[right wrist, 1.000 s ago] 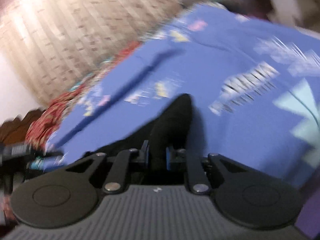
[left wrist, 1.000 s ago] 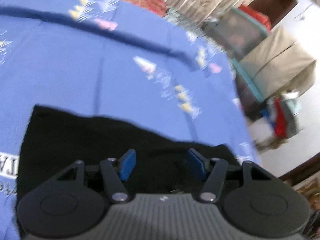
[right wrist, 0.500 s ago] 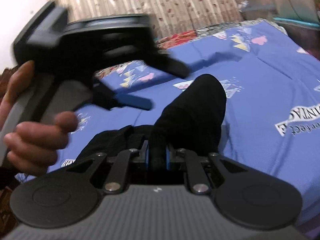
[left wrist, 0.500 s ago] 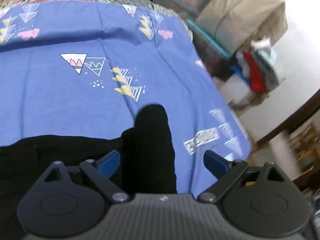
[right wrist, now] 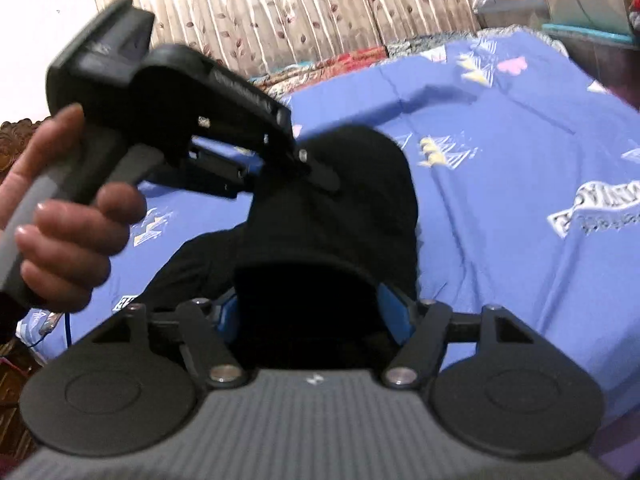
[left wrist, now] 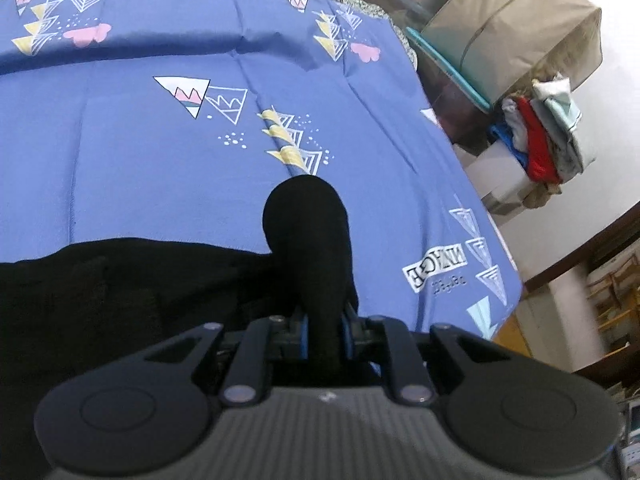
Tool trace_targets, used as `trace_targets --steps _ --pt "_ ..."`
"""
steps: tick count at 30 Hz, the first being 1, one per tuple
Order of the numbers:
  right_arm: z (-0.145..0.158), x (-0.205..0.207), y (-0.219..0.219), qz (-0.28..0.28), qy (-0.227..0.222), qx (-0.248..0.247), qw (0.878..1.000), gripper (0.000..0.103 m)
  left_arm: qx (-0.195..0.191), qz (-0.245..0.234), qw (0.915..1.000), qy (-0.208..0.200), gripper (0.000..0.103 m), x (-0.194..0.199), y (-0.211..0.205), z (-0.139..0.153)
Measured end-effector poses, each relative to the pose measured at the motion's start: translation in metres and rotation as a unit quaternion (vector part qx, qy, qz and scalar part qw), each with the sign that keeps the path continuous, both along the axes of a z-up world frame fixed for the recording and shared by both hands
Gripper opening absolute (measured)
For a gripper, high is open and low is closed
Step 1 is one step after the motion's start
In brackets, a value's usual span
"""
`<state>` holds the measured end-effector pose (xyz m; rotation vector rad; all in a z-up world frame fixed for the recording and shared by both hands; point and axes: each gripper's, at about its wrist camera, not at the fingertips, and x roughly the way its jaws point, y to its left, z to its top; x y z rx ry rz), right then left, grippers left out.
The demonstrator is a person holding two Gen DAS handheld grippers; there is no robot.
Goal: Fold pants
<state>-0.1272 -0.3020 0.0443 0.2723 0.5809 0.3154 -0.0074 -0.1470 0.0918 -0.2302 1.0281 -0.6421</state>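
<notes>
Black pants (left wrist: 132, 280) lie on a blue patterned bedsheet (left wrist: 140, 140). My left gripper (left wrist: 325, 326) is shut on a raised fold of the pants (left wrist: 312, 236) that sticks up between its blue pads. In the right wrist view the pants (right wrist: 340, 208) bulge up in front of my right gripper (right wrist: 316, 312), whose blue pads stand wide apart with cloth between them. The left gripper (right wrist: 316, 168), held in a hand, grips the top of that same bulge.
The bed's right edge (left wrist: 496, 240) drops off to the floor. Covered boxes (left wrist: 512, 20) and a pile of folded clothes (left wrist: 544, 136) stand beside the bed. A curtain (right wrist: 280, 12) hangs behind the bed, with a patterned blanket (right wrist: 332, 64) at its foot.
My left gripper has closed on the raised fold of the pants. My right gripper has opened from a tight pinch on the same cloth. The left gripper has moved in closer to the bulge.
</notes>
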Motion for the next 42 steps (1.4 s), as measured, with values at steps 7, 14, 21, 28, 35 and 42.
trace_targets --steps 7,14,21,28,35,42 --pt "0.029 -0.003 0.025 0.016 -0.053 -0.016 0.998 0.015 -0.060 0.028 0.9974 -0.030 0.013 -0.004 0.049 0.032" --pt "0.062 0.000 0.088 0.110 -0.097 -0.023 0.989 0.015 -0.103 0.102 0.9869 -0.071 0.013 -0.019 0.140 0.053" --pt "0.038 0.012 0.159 0.211 -0.069 -0.071 0.972 0.015 -0.082 0.190 0.9778 -0.032 0.013 -0.027 0.219 0.004" --pt "-0.006 0.033 0.191 0.247 0.019 -0.102 0.963 0.020 -0.046 0.238 0.9696 0.034 0.018 -0.011 0.240 -0.069" --pt "0.024 0.013 0.157 0.328 0.010 -0.001 0.945 0.056 -0.049 0.241 0.9690 0.025 0.048 -0.019 0.250 -0.068" --pt "0.037 0.012 0.104 0.189 -0.006 0.014 0.982 0.025 -0.078 0.204 0.9755 -0.027 0.061 -0.061 0.252 -0.034"
